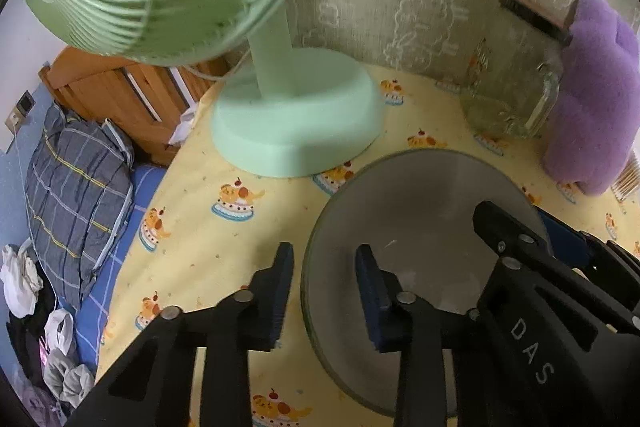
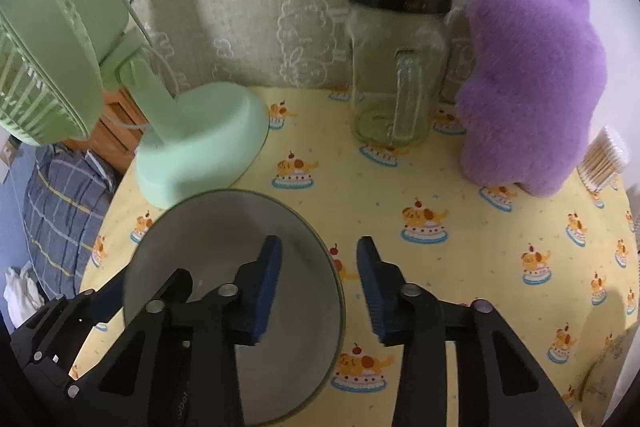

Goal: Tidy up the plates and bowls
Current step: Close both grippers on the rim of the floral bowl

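A grey bowl [image 1: 416, 211] stands on the yellow cake-print tablecloth [image 1: 224, 243]. My left gripper [image 1: 325, 287] is open and straddles the bowl's left rim, one finger outside and one inside. In the right wrist view the same bowl [image 2: 224, 227] sits at lower left. My right gripper [image 2: 318, 283] is open and straddles its right rim, left finger inside and right finger outside. Each gripper shows in the other's view at the bowl's opposite side. No plate is in view.
A green desk fan [image 1: 296, 115] stands just behind the bowl, its base [image 2: 200, 151] close to the rim. A lidded glass jar mug [image 2: 396, 75], a purple plush toy [image 2: 532, 75] and a tub of cotton swabs [image 2: 604, 163] stand by the wall. A bed [image 1: 72, 195] lies beyond the table's left edge.
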